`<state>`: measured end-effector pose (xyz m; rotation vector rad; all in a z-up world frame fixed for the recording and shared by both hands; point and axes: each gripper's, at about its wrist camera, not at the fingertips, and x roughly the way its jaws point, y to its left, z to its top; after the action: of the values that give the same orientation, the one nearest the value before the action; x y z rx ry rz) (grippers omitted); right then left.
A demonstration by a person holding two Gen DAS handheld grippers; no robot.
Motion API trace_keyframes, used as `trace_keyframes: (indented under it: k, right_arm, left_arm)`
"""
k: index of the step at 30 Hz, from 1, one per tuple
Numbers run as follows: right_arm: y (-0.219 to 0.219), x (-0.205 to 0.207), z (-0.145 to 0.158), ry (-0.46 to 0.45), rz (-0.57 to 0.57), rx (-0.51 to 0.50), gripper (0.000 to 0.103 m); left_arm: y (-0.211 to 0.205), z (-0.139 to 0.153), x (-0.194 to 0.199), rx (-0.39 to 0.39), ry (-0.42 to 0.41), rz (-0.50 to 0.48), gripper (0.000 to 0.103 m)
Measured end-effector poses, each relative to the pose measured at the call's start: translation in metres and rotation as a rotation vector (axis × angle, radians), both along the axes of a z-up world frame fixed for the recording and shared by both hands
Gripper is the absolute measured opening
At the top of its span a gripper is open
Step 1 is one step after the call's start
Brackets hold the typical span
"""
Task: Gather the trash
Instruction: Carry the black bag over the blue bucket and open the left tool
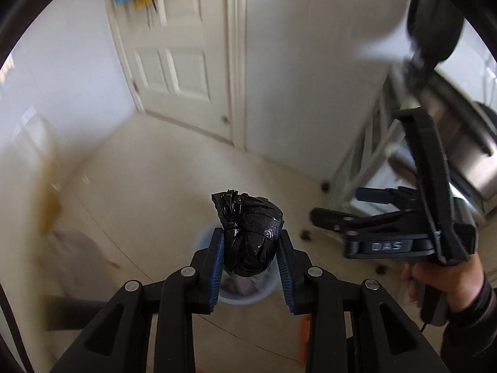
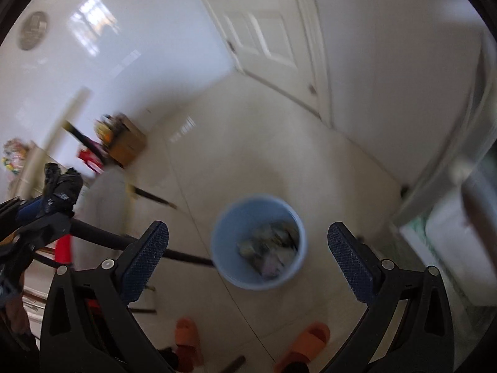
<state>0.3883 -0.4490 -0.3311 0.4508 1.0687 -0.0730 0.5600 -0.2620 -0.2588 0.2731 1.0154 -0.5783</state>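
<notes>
My left gripper (image 1: 250, 245) is shut on a crumpled black plastic bag (image 1: 250, 233) and holds it in the air directly above a light blue trash bin (image 1: 239, 298) on the floor. In the right wrist view the bin (image 2: 223, 248) stands on the tiles with mixed rubbish inside. The bag (image 2: 60, 191) and the left gripper show at the left edge there. My right gripper (image 2: 248, 248) is open and empty, high above the bin. It also shows at the right of the left wrist view (image 1: 338, 208).
A white door (image 1: 174, 62) and white walls close off the far side. A brown cardboard box (image 2: 125, 144) and long poles (image 2: 149, 199) lie to the left. Orange slippers (image 2: 306, 345) sit on the floor nearby. A white frame (image 1: 366, 155) stands right.
</notes>
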Motion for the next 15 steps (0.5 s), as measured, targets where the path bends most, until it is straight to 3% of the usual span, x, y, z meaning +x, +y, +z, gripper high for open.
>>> trace_keyframes:
  k: [10,13,15]
  right_arm:
    - [-0.037,0.044,-0.212,0.315,0.003,0.068,0.097]
    - [-0.035,0.051,-0.264,0.394,0.013,0.070,0.091]
    - [-0.033,0.053,-0.291,0.435,0.016,0.073,0.081]
  left_arm:
    - [-0.020,-0.192,0.102,0.127,0.265,0.097,0.029]
    - [-0.018,-0.235,0.126,0.145,0.343,0.121,0.029]
    - [-0.017,-0.258,0.137,0.174,0.369,0.130,0.029]
